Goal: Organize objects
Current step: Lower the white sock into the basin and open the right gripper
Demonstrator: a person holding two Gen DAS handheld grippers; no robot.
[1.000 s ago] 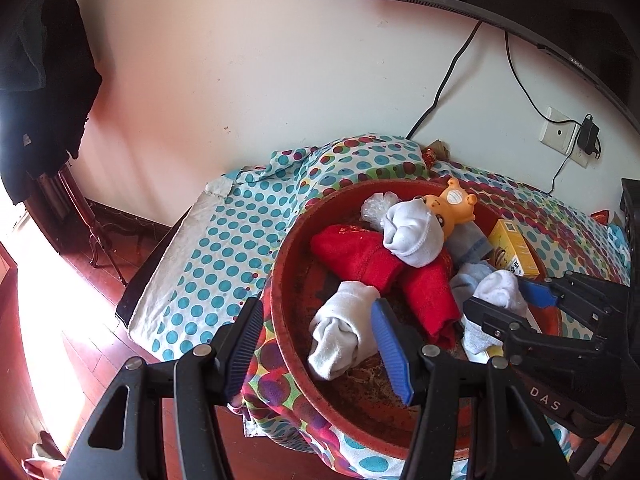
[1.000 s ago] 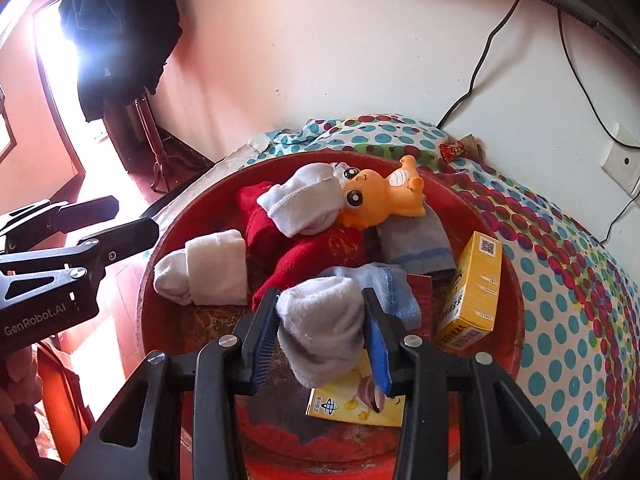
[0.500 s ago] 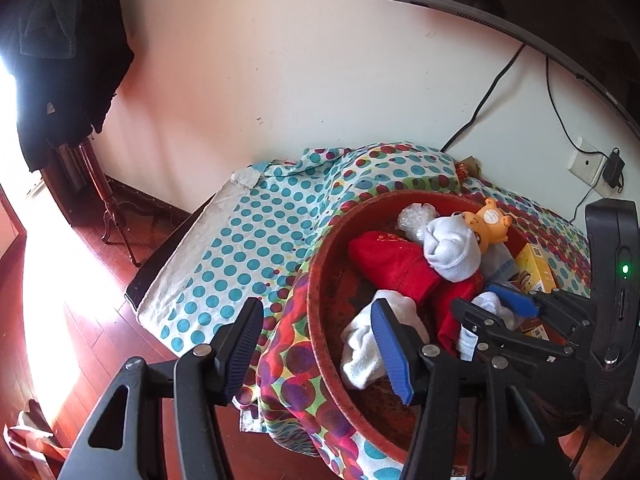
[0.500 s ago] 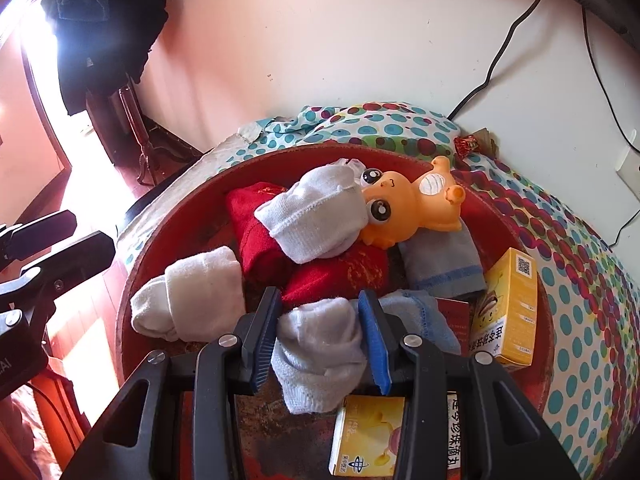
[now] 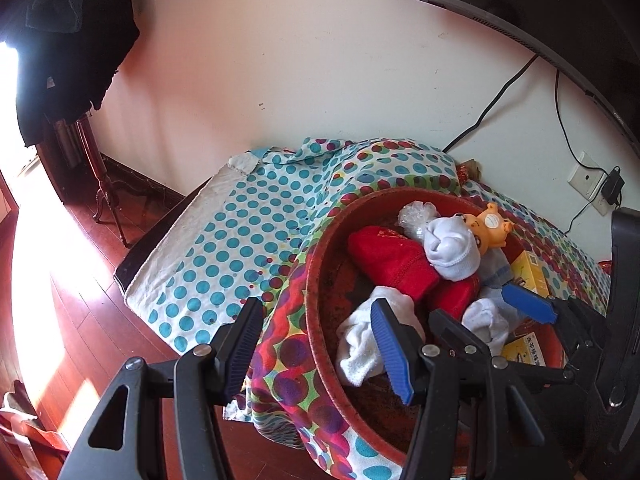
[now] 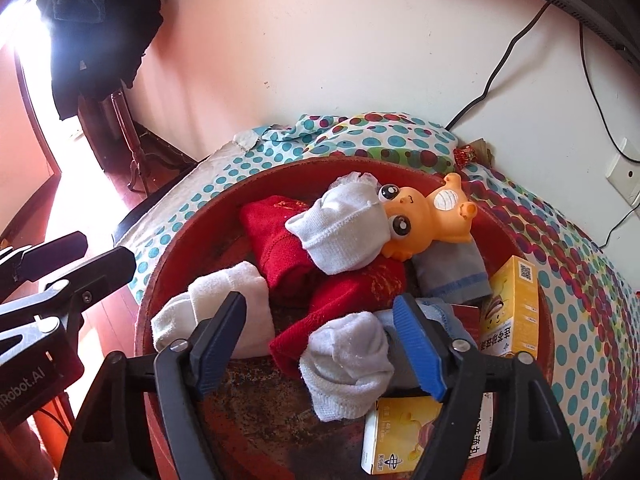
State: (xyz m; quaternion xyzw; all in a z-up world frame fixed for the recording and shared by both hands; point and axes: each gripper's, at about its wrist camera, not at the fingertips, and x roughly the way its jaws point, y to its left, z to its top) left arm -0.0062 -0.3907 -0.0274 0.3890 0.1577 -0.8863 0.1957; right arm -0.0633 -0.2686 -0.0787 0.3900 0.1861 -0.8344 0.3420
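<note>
A red basin [image 6: 168, 264] on the dotted tablecloth [image 5: 240, 240] holds an orange toy [image 6: 424, 220], a white rolled sock [image 6: 344, 232], red cloth [image 6: 280, 236] and a folded white sock [image 6: 224, 300]. My right gripper [image 6: 318, 344] is opening. A grey-white sock [image 6: 348, 364] lies between its blue pads on the pile, no longer pressed. My left gripper [image 5: 316, 348] stands open and empty above the basin's left rim [image 5: 316, 280], with the folded white sock [image 5: 360, 340] behind its right pad. The right gripper [image 5: 490, 316] shows at the right of the left wrist view.
Two yellow boxes [image 6: 512, 308] [image 6: 396, 436] and a grey-blue cloth [image 6: 452, 268] lie in the basin's right half. The wall with cables and a socket [image 5: 586, 178] is behind. Wooden floor [image 5: 60, 300] and a stand with dark clothes [image 5: 68, 40] are to the left.
The right gripper's jaws have spread apart and let go of the grey-white sock, which now rests in the basin. The left gripper has shifted left, towards the basin's rim.
</note>
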